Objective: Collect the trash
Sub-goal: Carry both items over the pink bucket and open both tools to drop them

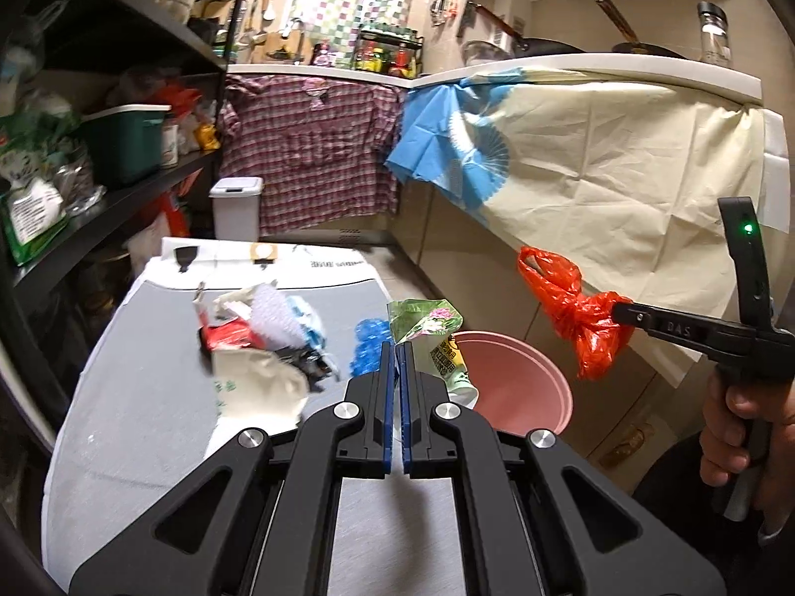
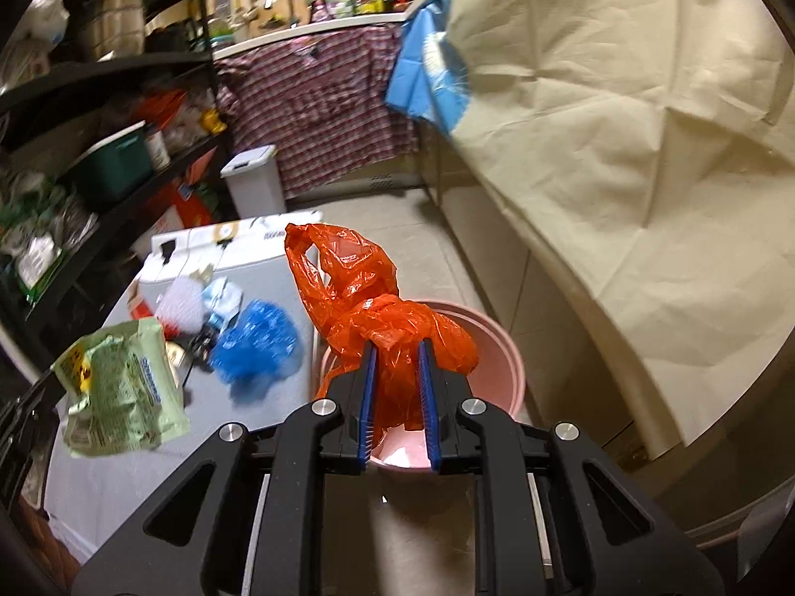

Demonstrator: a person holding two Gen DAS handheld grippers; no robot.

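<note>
Kitchen counter (image 1: 149, 377) strewn with trash: green wrapper (image 2: 124, 387) pinched in left tool (image 1: 396, 347), orange bag (image 2: 377, 318) clamped in right tool (image 2: 396, 352), both judged due for release over pink bin (image 2: 502, 362).

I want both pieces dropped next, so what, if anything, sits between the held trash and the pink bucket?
Nothing visible. The red bag hangs from the right gripper over the pink bucket, whose mouth is open; the green wrapper in the left gripper hangs beside its rim.
</note>
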